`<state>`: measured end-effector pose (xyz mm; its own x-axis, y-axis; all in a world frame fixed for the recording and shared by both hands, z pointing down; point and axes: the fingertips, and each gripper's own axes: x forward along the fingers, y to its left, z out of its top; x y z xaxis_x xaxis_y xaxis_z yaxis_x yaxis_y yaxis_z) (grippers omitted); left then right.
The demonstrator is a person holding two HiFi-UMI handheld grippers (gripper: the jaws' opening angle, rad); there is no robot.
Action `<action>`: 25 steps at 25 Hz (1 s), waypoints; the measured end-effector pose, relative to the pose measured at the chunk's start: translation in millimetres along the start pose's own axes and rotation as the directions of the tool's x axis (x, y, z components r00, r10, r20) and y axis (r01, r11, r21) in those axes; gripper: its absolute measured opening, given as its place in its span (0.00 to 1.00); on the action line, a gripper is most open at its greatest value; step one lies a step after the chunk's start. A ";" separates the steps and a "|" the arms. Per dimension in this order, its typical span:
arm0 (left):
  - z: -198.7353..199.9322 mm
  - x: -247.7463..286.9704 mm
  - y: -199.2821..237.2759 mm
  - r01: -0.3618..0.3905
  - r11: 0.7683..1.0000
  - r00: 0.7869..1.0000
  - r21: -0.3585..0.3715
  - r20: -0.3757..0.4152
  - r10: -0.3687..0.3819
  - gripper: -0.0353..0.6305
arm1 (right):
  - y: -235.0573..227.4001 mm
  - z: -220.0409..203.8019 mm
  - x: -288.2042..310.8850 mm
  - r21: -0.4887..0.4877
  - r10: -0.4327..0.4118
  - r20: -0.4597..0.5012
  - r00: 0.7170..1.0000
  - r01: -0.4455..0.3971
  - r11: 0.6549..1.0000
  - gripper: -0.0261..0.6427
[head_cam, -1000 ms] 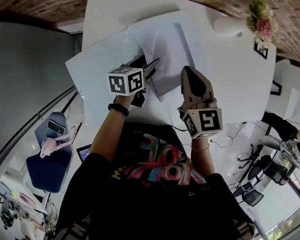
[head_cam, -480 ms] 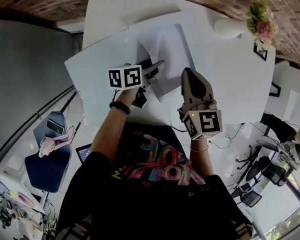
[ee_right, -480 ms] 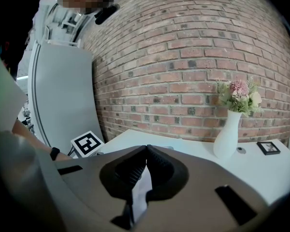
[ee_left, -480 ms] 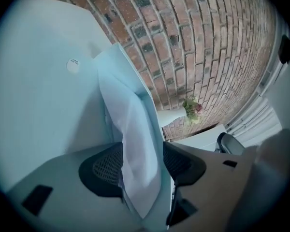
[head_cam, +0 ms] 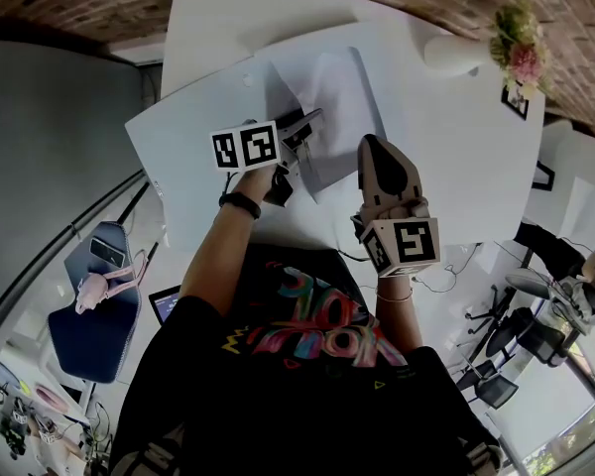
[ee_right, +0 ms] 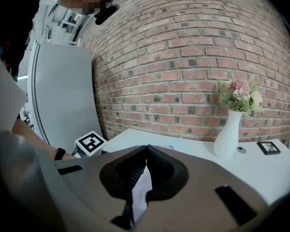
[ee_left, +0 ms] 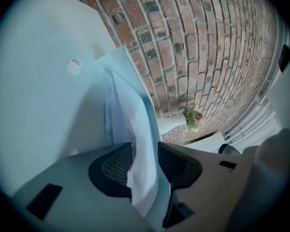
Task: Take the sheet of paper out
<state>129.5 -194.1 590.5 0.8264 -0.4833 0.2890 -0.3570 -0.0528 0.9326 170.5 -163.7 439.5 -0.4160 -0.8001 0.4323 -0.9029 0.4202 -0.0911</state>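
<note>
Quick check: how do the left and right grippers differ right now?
The left gripper has its jaws apart, though they have just been closing, with the sheet of paper between them, not pinched. The right gripper has its jaws meeting at the tips. The left gripper clearly has paper in it. I cannot tell what the pale sliver behind the right gripper's tips is. Both point toward the clear sleeve on the table.

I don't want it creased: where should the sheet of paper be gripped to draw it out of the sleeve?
Grip the sheet by its lifted near edge, from the person's side: there fingers fit on both faces. The left gripper's jaws have just been closing with it between them.
</note>
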 end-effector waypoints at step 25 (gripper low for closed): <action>12.4 -15.6 -35.3 0.158 0.986 0.987 0.055 0.025 -0.160 0.09 | 7.9 5.1 1.7 -0.015 -0.002 0.003 1.000 0.002 1.000 0.06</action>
<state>123.8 -195.6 550.4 0.8615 -0.4906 0.1310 -0.2455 -0.1766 0.9532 162.1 -163.9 435.0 -0.4148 -0.8019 0.4301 -0.9019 0.4251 -0.0773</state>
